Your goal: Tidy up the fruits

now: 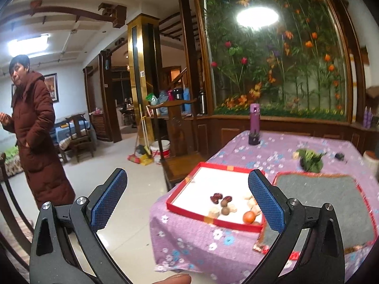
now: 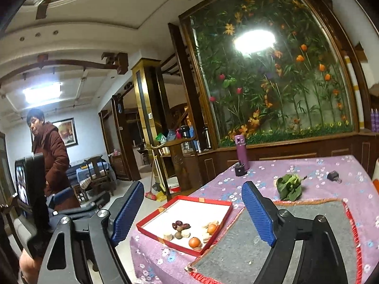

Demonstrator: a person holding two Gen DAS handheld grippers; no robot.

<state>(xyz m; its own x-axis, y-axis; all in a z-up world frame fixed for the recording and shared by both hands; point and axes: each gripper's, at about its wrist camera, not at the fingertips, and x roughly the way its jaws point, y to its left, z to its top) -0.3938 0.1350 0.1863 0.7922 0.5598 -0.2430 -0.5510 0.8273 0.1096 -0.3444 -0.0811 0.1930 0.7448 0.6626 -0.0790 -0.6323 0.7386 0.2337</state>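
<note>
Small orange fruits (image 2: 194, 241) lie in red tray (image 2: 151, 220).

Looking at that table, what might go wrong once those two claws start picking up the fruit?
The red tray sits at the table's corner, near the edge, so a nudge might slide it off. The fruits are small, round and bunched together; gripping one could roll its neighbours. Both the left gripper and right gripper are open and aimed at the same tray, so they might collide.
</note>
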